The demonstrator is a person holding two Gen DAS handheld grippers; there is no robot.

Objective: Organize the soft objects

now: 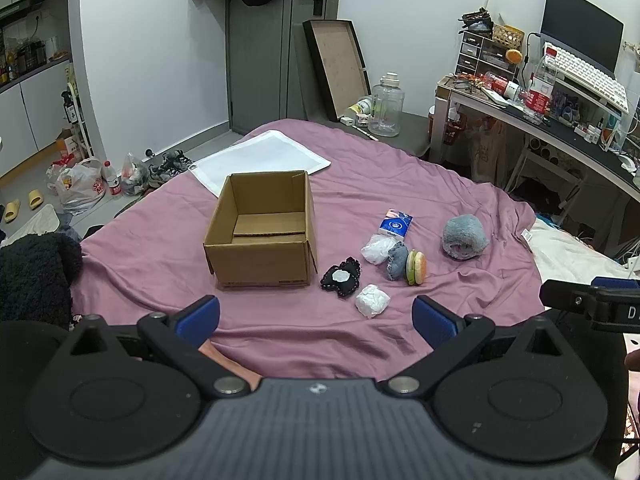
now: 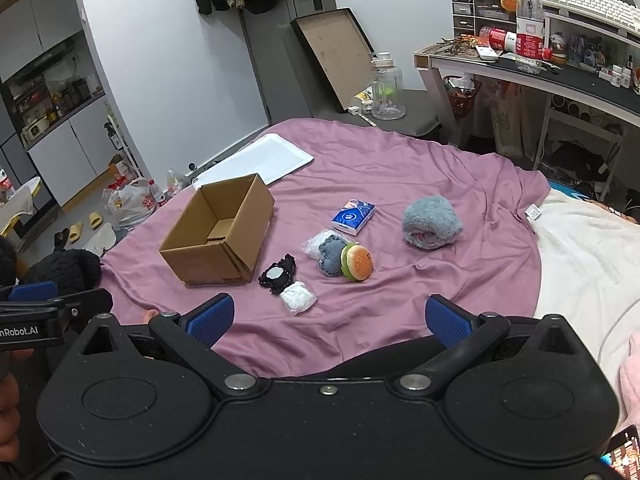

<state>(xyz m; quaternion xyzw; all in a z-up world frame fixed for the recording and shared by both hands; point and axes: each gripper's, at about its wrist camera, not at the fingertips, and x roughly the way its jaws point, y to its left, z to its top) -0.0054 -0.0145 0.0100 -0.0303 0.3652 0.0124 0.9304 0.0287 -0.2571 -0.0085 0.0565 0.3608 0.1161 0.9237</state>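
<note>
A bed covered with a pink-mauve sheet fills the middle of both views. On it, at about 11 o'clock from the left claw, stands an open cardboard box, upright, with nothing visible inside. Behind the box, at 12 o'clock, lies a flat white cloth.

The soft things lie to the box's 3 o'clock side. Farthest out is a fluffy grey roll, well apart from the others. A blue tissue pack lies between box and roll. Just below it a clear-wrapped white bundle, a grey-blue cloth piece and a small burger plush touch one another in a row. A black frilled pad with a pale centre lies just beside the box's near corner, and a crumpled white ball rests near it at 5 o'clock.

The left claw hangs over the near bed edge, its blue pads spread wide with nothing between them. The right claw likewise gapes wide and grips nothing, with the white ball at its 12 o'clock.
</note>
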